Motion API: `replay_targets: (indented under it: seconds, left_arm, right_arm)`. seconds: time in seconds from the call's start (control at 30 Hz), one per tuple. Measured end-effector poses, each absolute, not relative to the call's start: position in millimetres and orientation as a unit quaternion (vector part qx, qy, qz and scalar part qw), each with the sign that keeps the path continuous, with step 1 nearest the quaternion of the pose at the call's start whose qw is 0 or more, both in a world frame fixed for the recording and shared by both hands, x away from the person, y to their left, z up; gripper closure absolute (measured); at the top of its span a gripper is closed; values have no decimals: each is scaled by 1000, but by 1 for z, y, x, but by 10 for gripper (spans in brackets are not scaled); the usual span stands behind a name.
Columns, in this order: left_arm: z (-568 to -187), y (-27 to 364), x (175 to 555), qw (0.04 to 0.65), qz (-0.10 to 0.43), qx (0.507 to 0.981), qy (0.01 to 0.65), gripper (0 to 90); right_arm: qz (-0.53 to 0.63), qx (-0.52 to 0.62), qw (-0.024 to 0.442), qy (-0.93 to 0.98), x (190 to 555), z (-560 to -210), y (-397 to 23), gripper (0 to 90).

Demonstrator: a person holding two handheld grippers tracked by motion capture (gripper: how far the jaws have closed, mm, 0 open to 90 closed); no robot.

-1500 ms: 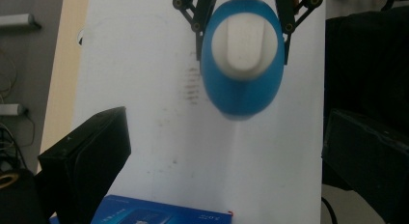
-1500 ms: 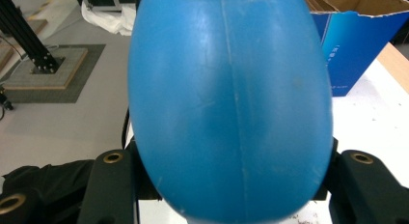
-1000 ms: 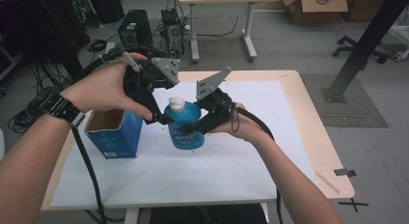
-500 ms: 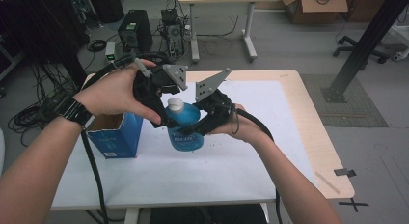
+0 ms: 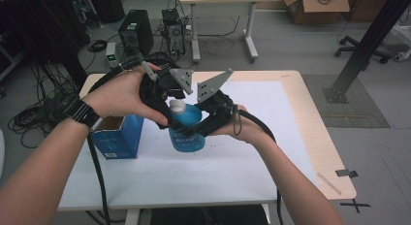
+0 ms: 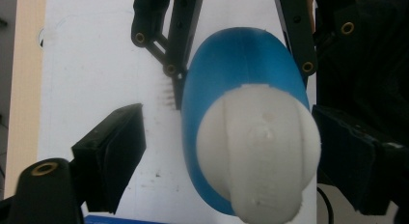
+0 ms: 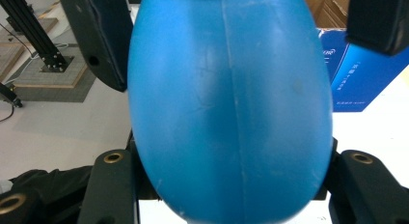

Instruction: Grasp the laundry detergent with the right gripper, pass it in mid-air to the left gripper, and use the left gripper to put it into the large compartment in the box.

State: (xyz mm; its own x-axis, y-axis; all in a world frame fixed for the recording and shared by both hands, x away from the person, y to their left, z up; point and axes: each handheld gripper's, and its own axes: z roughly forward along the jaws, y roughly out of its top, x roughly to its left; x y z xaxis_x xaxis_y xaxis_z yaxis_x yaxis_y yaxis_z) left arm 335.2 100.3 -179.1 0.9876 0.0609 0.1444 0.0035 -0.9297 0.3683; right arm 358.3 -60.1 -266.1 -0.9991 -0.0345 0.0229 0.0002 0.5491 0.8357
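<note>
My right tool [image 5: 206, 124] squeezes blue bottle [image 5: 186, 130] tight, holds it up above worktop [image 5: 242, 167] so it stays steady. My left tool [image 5: 167, 106] sits around white cap [image 6: 258, 151], jaws closing in, one not touching yet, to twist it.

the bottle [image 5: 186, 133] is held up over the middle of the tabletop [image 5: 291, 137], w/ its cap [image 5: 177, 106] on top. the right gripper [image 5: 206, 125] sits on the bottle's right side, clamped round its body; the left gripper [image 5: 167, 106] sits at the upper left, one jaw each side of the cap, closing in. an open box [image 5: 116, 135] stands on the tabletop just left of the bottle, under the left hand [image 5: 123, 94]. behind the tabletop, on the floor, stands a 2nd table [image 5: 223, 21].
</note>
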Motion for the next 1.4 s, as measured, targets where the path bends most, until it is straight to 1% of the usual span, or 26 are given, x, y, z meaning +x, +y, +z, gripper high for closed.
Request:
replay_targets:
  seconds: [0.1, 0.13, 0.47, 1.0, 1.27, 1.4]
  left_arm:
    - [-179, 100, 336, 184, 77, 980, 14, 163]
    - [-179, 100, 336, 183, 76, 980, 13, 180]
    - [-180, 99, 336, 178, 76, 981, 9, 233]
    - [-180, 95, 337, 174, 73, 982, 1, 294]
    - [-181, 95, 336, 172, 68, 983, -3, 359]
    - [-181, 95, 336, 171, 66, 983, -4, 371]
  right_arm:
    - [-476, 10, 20, -879, 358, -266, -60, 421]
    - [-477, 10, 20, -879, 358, -266, -61, 421]
    - [-478, 12, 18, -878, 359, -265, -62, 421]
    - [-475, 8, 17, -880, 359, -266, -64, 421]
    - [-473, 5, 17, -881, 360, -268, -65, 421]
    - [-472, 4, 17, -881, 360, -268, -64, 421]
